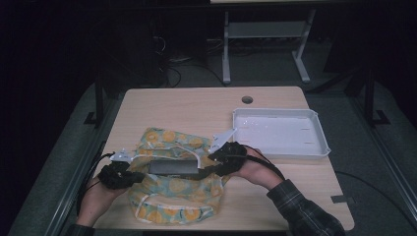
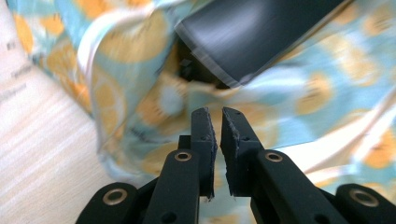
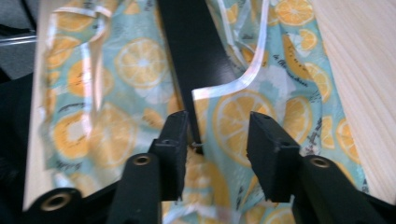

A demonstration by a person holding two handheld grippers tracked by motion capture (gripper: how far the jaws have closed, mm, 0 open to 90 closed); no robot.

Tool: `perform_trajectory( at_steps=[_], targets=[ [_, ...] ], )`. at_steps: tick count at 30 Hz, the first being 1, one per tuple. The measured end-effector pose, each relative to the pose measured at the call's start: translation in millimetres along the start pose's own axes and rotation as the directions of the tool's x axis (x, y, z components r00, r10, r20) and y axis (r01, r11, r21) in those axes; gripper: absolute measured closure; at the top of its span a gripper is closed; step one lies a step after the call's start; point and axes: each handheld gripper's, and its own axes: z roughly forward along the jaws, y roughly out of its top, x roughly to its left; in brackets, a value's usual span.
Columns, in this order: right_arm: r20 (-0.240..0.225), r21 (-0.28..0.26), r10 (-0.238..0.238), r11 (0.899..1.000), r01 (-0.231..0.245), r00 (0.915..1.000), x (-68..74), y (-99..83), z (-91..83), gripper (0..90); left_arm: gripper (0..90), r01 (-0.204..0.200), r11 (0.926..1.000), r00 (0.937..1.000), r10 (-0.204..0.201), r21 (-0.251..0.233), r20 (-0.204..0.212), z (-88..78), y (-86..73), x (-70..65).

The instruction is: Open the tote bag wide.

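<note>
High view: left gripper (image 1: pixel 138 175) nearly closed and right gripper (image 1: pixel 210 167) parted, empty, flanking the black box (image 1: pixel 173 168) on the bag (image 1: pixel 173 189); regrip squarely.

A dim lab or office workroom: a light wooden desk (image 1: pixel 187 105) with a cable hole (image 1: pixel 247 100) stands on grey carpet (image 1: pixel 265 66). Behind the desk, a white-legged table frame (image 1: pixel 226 49) and tangled floor cables (image 1: pixel 172 64) sit in shadow.
</note>
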Motion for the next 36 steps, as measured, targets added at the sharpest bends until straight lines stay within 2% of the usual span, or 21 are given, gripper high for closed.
perform_trajectory(
  at_steps=[2, 4, 7, 9, 11, 16, 18, 23, 28, 33, 36],
  targets=[
    [0.007, 0.000, 0.007, 1.000, -0.007, 0.9999, -0.4, 3.1, 5.4, 50.0, 83.2, 0.004, 0.9992, 0.9998, -0.003, -0.041, 0.021, -5.7, 3.4, -6.7],
    [0.013, 0.000, 0.001, 1.000, -0.001, 0.9999, -1.9, 5.6, 12.5, 45.9, 83.9, -0.012, 0.9975, 0.9989, 0.015, -0.069, 0.044, -6.9, 8.3, -14.1],
    [0.026, 0.026, -0.002, 1.000, 0.002, 0.9997, -1.9, 7.9, 22.8, 43.4, 84.4, -0.048, 0.9975, 0.9972, 0.051, -0.053, 0.056, 3.2, 13.7, -21.9],
    [0.027, 0.030, -0.008, 1.000, 0.007, 0.9996, -3.3, 8.3, 27.4, 48.6, 85.1, -0.053, 0.9985, 0.9965, 0.054, -0.018, 0.064, 12.8, 13.5, -22.2],
    [0.019, 0.040, -0.001, 0.999, 0.000, 0.9998, -4.1, 8.8, 29.2, 57.9, 85.8, -0.041, 0.9992, 0.9967, 0.041, -0.001, 0.070, 19.9, 11.5, -20.6],
    [0.024, 0.049, -0.003, 0.999, 0.001, 0.9997, -7.8, 7.3, 30.4, 81.4, 86.5, -0.046, 0.9983, 0.9970, 0.044, 0.035, 0.064, 27.6, 7.9, -14.1],
    [0.025, 0.043, 0.007, 0.999, -0.008, 0.9997, -8.9, 7.5, 29.0, 85.6, 86.7, -0.042, 0.9981, 0.9972, 0.039, 0.046, 0.063, 30.5, 6.9, -12.6],
    [0.055, 0.013, 0.038, 0.999, -0.039, 0.9978, -17.9, 5.2, 23.1, 89.0, 87.2, -0.046, 0.9954, 0.9974, 0.041, 0.084, 0.059, 38.0, 5.6, -10.8],
    [0.097, -0.005, 0.123, 0.992, -0.123, 0.9877, -40.0, -2.3, 23.2, 89.3, 87.3, -0.056, 0.9933, 0.9972, 0.051, 0.101, 0.055, 40.0, 4.9, -10.5],
    [0.113, 0.038, 0.163, 0.985, -0.168, 0.9802, -54.9, -11.7, 38.6, 89.2, 87.2, -0.055, 0.9918, 0.9972, 0.049, 0.115, 0.056, 41.7, 4.1, -10.7],
    [0.112, 0.079, 0.165, 0.981, -0.175, 0.9798, -58.6, -16.1, 52.6, 89.2, 87.3, -0.058, 0.9911, 0.9971, 0.051, 0.120, 0.056, 41.9, 4.0, -10.8]
  ],
)
